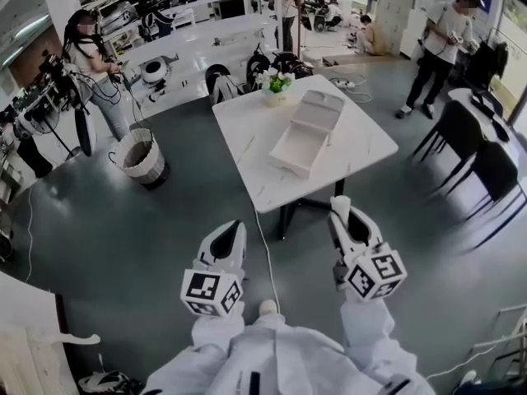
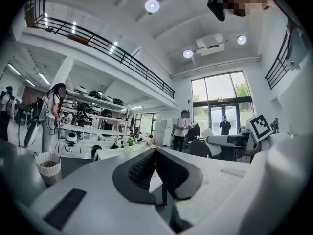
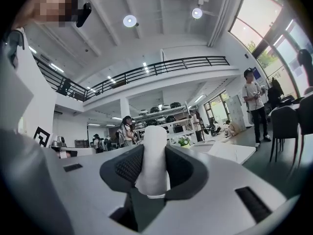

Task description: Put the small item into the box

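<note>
A small white cylindrical item [image 3: 153, 155] stands upright between the dark pads of my right gripper [image 3: 154, 153], which is shut on it. In the head view the item [image 1: 340, 205] sticks out of the right gripper [image 1: 342, 214], held in the air just short of the near edge of the white table [image 1: 354, 151]. An open white box [image 1: 306, 134] lies on the middle of that table, lid folded back. My left gripper [image 1: 234, 229] hovers over the floor to the left. Its pads [image 2: 146, 168] meet with nothing between them.
A small flower pot [image 1: 277, 85] stands at the table's far edge. A wicker basket [image 1: 140, 156] sits on the floor to the left, and black chairs [image 1: 478, 151] stand at the right. A cable [image 1: 265, 253] runs along the floor under the table. People stand around the room.
</note>
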Demonstrator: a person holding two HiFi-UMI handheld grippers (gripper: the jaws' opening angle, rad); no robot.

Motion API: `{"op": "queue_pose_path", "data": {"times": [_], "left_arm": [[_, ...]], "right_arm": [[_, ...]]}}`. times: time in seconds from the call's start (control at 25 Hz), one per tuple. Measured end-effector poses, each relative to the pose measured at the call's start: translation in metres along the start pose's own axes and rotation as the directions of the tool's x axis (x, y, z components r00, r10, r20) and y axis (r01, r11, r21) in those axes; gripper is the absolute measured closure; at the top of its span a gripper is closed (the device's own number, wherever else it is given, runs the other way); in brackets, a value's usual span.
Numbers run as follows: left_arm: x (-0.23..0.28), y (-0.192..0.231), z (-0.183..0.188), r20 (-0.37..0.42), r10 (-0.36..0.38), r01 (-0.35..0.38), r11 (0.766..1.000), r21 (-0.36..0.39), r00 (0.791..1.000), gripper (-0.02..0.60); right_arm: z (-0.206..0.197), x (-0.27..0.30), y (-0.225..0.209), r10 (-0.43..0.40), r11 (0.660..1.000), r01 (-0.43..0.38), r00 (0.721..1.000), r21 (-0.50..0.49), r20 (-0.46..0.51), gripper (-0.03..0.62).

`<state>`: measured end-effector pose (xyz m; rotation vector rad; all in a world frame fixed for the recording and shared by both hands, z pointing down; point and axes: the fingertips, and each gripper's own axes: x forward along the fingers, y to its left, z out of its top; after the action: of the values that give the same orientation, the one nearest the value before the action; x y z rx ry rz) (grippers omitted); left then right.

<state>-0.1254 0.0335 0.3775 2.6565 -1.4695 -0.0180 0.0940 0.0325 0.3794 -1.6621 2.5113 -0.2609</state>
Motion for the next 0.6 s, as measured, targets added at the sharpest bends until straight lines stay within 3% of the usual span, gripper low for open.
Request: {"op": "queue_pose_path", "data": {"times": [0.36,0.6], "left_arm": [[0.067,0.055,-0.004,-0.020,-0.078,0.077,0.997,-0.020,0.997,0.589],[0.098,0.065,-0.016,-0.035,-0.113,0.112,0.993,-0.032,0.993,0.589]], "right_arm": [[-0.011,0.071,-0.013,-0.061,0.998,0.061,0.998,-0.004,-0.012,0.473],[-0.023,0.091,-0.030,-0.092,0.996,0.092,0.995,-0.001,-0.027,0.472]]}}
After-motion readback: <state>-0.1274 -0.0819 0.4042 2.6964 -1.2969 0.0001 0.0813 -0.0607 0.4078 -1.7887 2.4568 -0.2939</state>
